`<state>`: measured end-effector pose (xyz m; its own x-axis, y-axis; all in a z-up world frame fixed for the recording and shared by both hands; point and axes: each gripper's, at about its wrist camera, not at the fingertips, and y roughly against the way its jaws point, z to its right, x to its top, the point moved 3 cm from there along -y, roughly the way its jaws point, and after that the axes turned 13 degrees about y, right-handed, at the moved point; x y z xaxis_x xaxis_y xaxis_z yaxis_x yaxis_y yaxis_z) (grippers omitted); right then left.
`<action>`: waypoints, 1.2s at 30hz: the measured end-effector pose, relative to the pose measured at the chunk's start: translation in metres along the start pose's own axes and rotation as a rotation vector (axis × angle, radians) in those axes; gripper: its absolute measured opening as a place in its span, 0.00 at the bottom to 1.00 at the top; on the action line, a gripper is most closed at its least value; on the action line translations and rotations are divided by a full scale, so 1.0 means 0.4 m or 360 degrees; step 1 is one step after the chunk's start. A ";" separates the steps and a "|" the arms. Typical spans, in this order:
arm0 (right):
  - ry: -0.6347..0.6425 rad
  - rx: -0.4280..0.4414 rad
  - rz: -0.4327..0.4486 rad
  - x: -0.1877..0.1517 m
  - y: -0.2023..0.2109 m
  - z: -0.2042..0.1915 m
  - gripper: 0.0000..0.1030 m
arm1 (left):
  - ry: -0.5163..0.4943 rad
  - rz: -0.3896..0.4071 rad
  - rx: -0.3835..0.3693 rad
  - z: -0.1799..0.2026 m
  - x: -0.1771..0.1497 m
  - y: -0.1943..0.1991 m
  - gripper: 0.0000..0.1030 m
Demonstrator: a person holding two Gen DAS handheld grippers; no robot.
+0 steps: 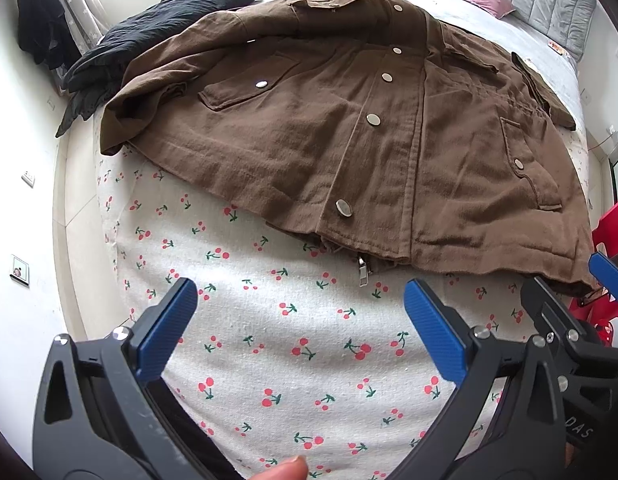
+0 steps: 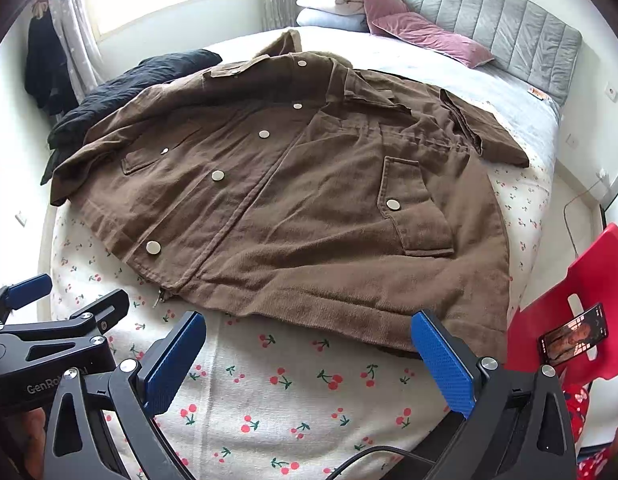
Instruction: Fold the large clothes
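A large brown jacket (image 1: 329,128) (image 2: 293,192) with metal snap buttons lies spread front-up on a cherry-print bed cover (image 1: 293,344) (image 2: 293,384). Its hem faces me, with a zipper pull (image 1: 363,270) hanging at the hem. My left gripper (image 1: 301,308) hovers open over the bare cover, just short of the hem, holding nothing. My right gripper (image 2: 309,344) is open too, near the hem's right part, with nothing between its blue pads (image 2: 441,360). Each gripper shows at the edge of the other's view: the right one (image 1: 605,280), the left one (image 2: 37,300).
A black garment (image 1: 149,36) (image 2: 121,88) lies at the bed's far left. Pink pillows (image 2: 421,32) and a grey headboard (image 2: 509,28) are at the back. A red chair (image 2: 585,292) with a phone (image 2: 575,332) stands to the right. A dark coat (image 2: 45,68) hangs by the window.
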<state>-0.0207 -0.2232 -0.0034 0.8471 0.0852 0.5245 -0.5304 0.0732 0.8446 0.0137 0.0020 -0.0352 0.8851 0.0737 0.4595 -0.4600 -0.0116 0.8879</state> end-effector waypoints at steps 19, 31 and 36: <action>-0.0016 -0.0029 -0.0006 0.004 0.005 0.017 1.00 | 0.0016 0.0000 0.0008 -0.008 0.005 0.002 1.00; -0.0017 -0.0026 -0.0012 0.002 0.000 0.018 1.00 | 0.0015 -0.0002 0.0007 -0.011 0.005 0.001 1.00; -0.0017 -0.0026 -0.0016 0.003 -0.001 0.018 1.00 | 0.0015 -0.0003 0.0007 -0.010 0.005 0.000 1.00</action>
<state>-0.0193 -0.2302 -0.0025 0.8527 0.0740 0.5172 -0.5222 0.0906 0.8480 0.0150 0.0063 -0.0343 0.8853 0.0833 0.4575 -0.4579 -0.0158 0.8889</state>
